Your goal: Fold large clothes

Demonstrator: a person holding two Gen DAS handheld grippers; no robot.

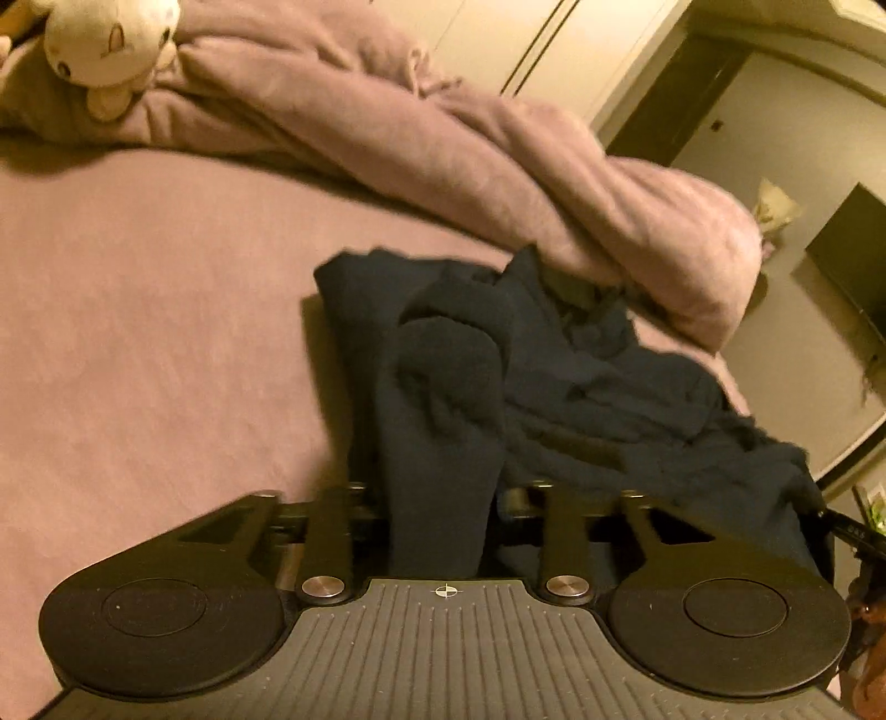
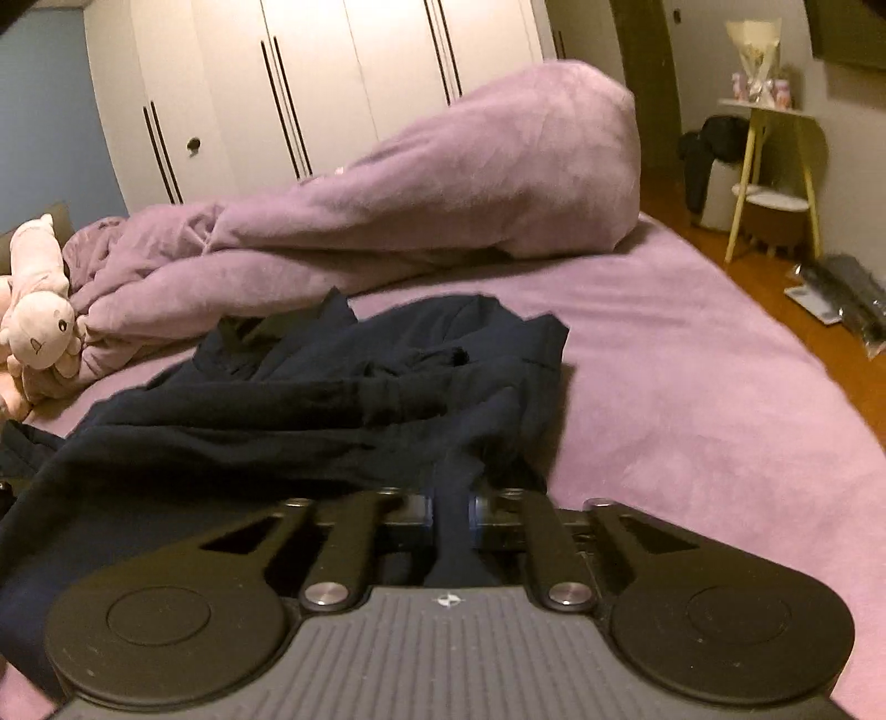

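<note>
A: Start at the left hand-held gripper [image 1: 437, 515], low in the left wrist view. What is between its jaws?

B: A thick roll of the dark navy garment [image 1: 554, 376]. The jaws stand narrow and pinch that cloth, which runs straight down into the gap.

A: And the right hand-held gripper [image 2: 451, 515]?

B: The same, lower centre of the right wrist view: jaws nearly together on a thin strip of the garment's edge.

A: Where does the rest of the garment lie?

B: On the bed [image 1: 138, 332], spread from the jaws up toward mid-frame, creased and bunched, its far end just beside the heaped pink blanket [image 1: 443, 138]. A plush toy [image 1: 105, 50] sits at upper left, well apart.

A: So how far along is the folding?

B: Early, I judge. Both edges are gripped, but no neat fold shows; the cloth is rumpled in layers. What remains is drawing it out flat, laying one part over another and squaring it.
</note>
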